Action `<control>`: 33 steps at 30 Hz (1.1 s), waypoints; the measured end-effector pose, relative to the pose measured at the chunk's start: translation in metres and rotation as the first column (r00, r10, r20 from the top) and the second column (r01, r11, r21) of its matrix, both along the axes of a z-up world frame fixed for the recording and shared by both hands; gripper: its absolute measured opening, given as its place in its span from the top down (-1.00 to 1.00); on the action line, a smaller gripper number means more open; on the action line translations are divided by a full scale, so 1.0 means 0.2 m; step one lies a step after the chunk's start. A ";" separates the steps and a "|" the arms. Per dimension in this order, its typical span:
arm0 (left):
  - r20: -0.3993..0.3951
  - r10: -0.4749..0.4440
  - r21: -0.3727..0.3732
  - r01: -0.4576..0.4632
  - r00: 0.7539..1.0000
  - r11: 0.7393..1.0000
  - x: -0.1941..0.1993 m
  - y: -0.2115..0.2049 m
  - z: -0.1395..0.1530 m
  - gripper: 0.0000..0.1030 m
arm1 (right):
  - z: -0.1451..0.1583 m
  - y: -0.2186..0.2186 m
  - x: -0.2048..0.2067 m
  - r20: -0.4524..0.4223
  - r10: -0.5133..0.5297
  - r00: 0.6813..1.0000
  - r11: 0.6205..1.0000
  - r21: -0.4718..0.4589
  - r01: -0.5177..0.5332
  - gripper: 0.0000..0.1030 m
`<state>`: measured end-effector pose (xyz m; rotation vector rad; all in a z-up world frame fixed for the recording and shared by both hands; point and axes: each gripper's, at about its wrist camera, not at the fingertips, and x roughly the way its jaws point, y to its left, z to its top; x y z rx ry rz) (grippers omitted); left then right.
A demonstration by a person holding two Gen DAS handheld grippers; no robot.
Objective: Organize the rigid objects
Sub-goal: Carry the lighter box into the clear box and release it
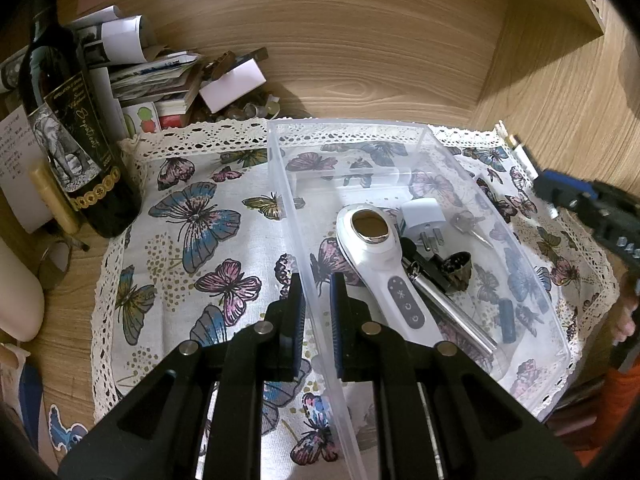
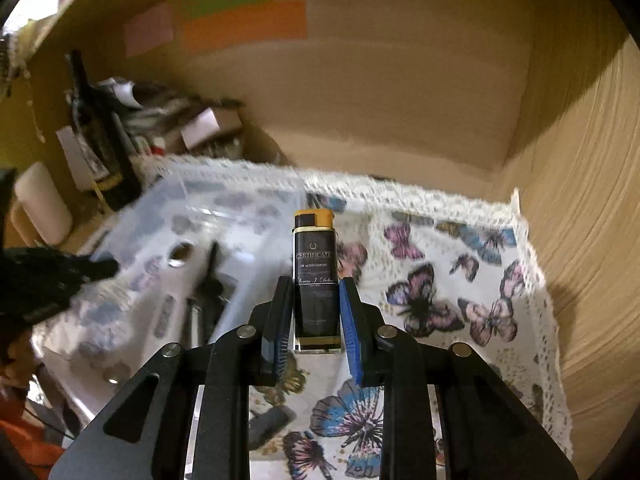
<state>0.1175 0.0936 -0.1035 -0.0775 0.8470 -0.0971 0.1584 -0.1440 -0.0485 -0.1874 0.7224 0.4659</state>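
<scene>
my left gripper is pinching the clear bin by its near wall, steadying it. my right gripper is clamping the lighter mid-body, above the cloth: light, rigid, slick, so i'm gripping its flat sides.

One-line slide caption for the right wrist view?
Right gripper holds a black-and-gold lighter above the butterfly cloth, beside the clear bin.

Warm indoor light on a wood-grain back wall and matching side panel. Pink, green and orange paper notes stuck high on the wall. Wood-grain desktop under a lace-edged butterfly-print cloth.
</scene>
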 end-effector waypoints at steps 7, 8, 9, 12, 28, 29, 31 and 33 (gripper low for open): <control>0.001 -0.001 -0.002 0.001 1.000 1.000 0.00 0.00 0.00 0.81 | 0.07 0.11 -0.08 0.032 0.078 0.996 0.997 0.005 -0.078 0.58; 0.001 -0.001 -0.003 0.001 1.000 1.000 0.00 0.00 0.00 0.81 | 0.06 0.13 -0.09 0.028 0.090 0.996 0.996 0.002 -0.090 0.58; 0.001 -0.001 -0.003 0.001 1.000 1.000 0.00 0.00 0.00 0.81 | 0.05 0.15 -0.09 0.023 0.100 0.995 0.995 -0.004 -0.100 0.58; 0.002 -0.002 -0.004 0.002 1.000 1.000 0.00 0.00 0.00 0.81 | 0.02 0.21 -0.11 -0.007 0.137 0.991 0.990 -0.014 -0.137 0.58; 0.010 -0.012 -0.018 0.012 1.000 1.000 -0.01 0.01 0.00 0.80 | -0.17 0.40 -0.12 -0.142 0.211 0.967 0.968 -0.108 -0.227 0.58; 0.010 -0.013 -0.020 0.013 1.000 1.000 -0.01 0.01 0.00 0.79 | -0.18 0.41 -0.12 -0.149 0.216 0.965 0.966 -0.111 -0.233 0.58; 0.011 -0.013 -0.023 0.013 1.000 1.000 -0.01 0.01 0.00 0.79 | -0.19 0.43 -0.13 -0.158 0.222 0.962 0.962 -0.124 -0.242 0.58; 0.012 -0.013 -0.024 0.014 1.000 1.000 -0.01 0.01 0.00 0.79 | -0.20 0.44 -0.13 -0.167 0.229 0.959 0.959 -0.131 -0.252 0.58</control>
